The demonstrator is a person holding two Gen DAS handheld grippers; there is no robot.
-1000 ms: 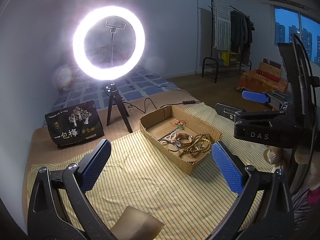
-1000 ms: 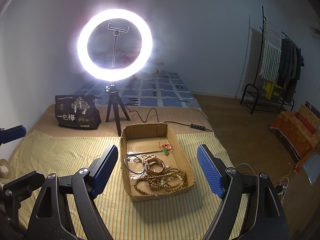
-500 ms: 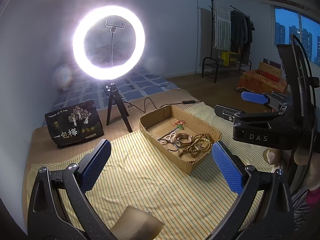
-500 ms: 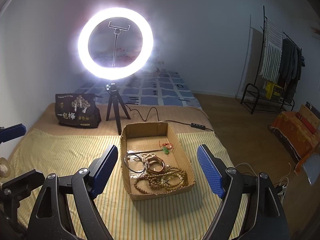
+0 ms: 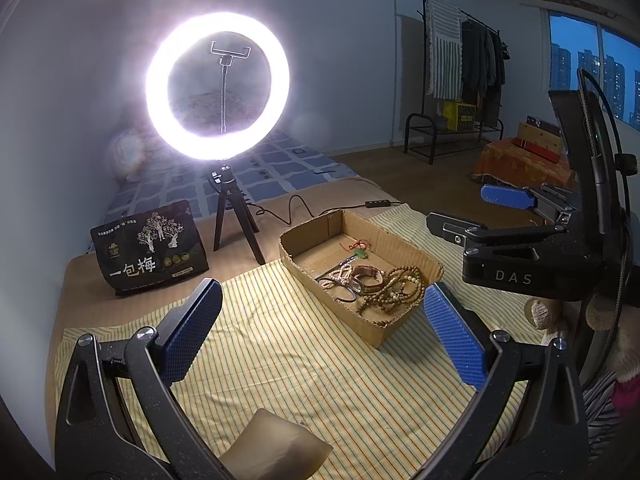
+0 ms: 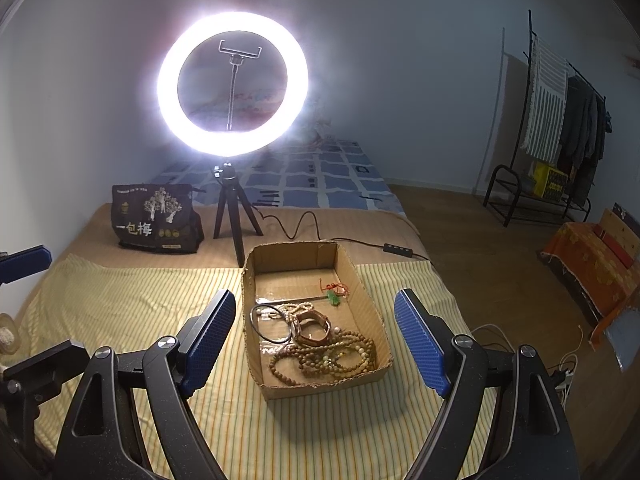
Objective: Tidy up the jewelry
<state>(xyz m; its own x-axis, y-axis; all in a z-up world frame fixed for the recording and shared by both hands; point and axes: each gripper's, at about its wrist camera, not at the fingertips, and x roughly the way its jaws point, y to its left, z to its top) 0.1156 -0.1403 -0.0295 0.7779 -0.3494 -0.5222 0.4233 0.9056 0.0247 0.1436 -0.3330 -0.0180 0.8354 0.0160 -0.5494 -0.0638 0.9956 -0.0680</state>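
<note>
The right gripper [image 6: 316,338] is inching closer to the box [image 6: 362,288]. Both it and the left gripper [image 5: 322,330] are staying wide open, holding nothing. The box is sitting on a striped cloth [image 6: 132,300], near a bright ring light [image 6: 232,82].

The right claw [image 6: 315,340] has eased slightly closer to the cardboard tray [image 6: 370,306].

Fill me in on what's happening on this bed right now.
A person holds two grippers over a striped cloth, about to sort jewelry. The left gripper and right gripper are both open and hold nothing. All the jewelry sits in the cardboard box: wooden bead strands, a bangle, a black cord loop and a green pendant on red string. Nothing is taken out yet.
</note>
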